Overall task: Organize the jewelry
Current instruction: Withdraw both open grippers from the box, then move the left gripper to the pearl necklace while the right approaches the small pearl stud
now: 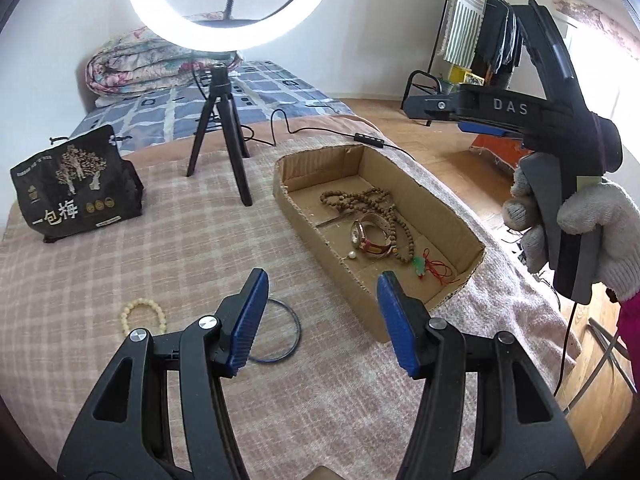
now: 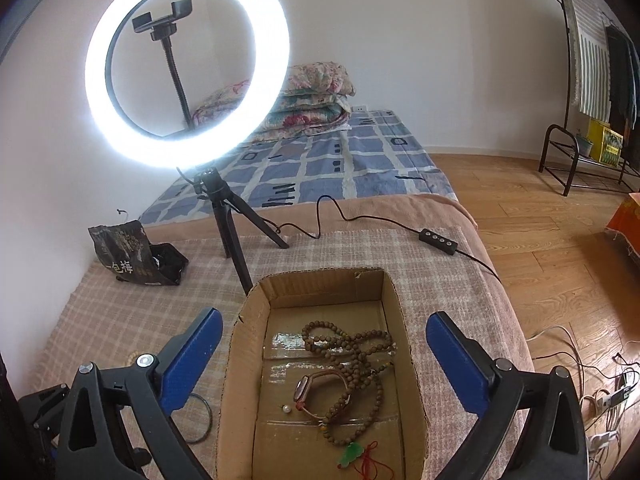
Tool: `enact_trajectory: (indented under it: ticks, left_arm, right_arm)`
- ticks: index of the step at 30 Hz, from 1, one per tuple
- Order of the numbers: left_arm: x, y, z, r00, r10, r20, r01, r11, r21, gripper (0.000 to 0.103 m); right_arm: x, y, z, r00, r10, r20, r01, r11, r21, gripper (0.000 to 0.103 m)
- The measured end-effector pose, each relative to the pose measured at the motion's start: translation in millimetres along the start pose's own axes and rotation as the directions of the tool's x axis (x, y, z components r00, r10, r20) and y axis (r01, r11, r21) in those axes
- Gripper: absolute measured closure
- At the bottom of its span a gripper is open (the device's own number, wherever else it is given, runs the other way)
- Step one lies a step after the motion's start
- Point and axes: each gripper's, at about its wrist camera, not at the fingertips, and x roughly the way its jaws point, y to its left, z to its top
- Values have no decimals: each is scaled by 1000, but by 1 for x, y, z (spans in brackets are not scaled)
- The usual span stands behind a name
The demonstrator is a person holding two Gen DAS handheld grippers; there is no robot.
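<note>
Blue ribbed pads line both of your grippers, and both stand open with nothing between them. Your left gripper (image 1: 320, 320) is about half open above the checked pink blanket (image 1: 160, 240); no jewelry touches its pads. Just behind its left finger lies a thin dark ring (image 1: 294, 330) flat on the blanket, partly hidden by the pad, and further to the left of it you see a cream bead bracelet (image 1: 142, 314), also flat on the blanket. Both are outside the box.

Your right gripper (image 2: 320, 360) is spread very wide over the cardboard box (image 2: 236, 360), with one finger on each side of it and nothing held. In the left wrist view you see this gripper from the side, gripped by your hand in a white knitted glove (image 1: 592, 232), raised to the right of the box.

Inside the box the long brown bead necklace (image 2: 352, 344) lies in loose loops. A wristwatch (image 2: 316, 388) with a pinkish strap rests on the beads near the middle. A small white pearl (image 2: 286, 409) sits on the box floor just left of the watch. A green pendant (image 2: 350, 452) on a red cord (image 2: 370, 464) lies at the near end.

Further away on the blanket stand the lit ring light (image 2: 184, 68) on its black tripod (image 2: 228, 232) and a black snack bag (image 1: 76, 188).
</note>
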Motion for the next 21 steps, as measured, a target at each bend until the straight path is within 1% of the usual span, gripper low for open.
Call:
enact_trajectory:
  ticks: [3,6,10,13,17,21]
  left_arm:
    - [-17,17,-8,999,32,10,-32,999,-18,45]
    - [-36,36,-18,998,62,20,-62,997,-40,45]
    - [-62,60,-34,991,129,37,-127,990,-57,45]
    - [-80,77,-47,987,155,39,-151,985,-89,45]
    - [-100,96,-70,980,196,29,-192,976,-107,45]
    - [-114,109,-94,979,205,7,-203,972,-121,45]
  right_arm:
    - [-10,7,-5,1000,25,13,-25,1000,-8,0]
    - [-15,16,-10,999,42,0,-42,999,-16,0]
    - [-25,30,-17,999,52,1,-52,998,-23,0]
    - [-31,45,-22,998,66,2,-65,997,-41,0]
    - [-33,68,-26,997,81,-18,-82,993,-82,0]
    - [-32,92,-33,993,104,-47,-109,984,-137,0]
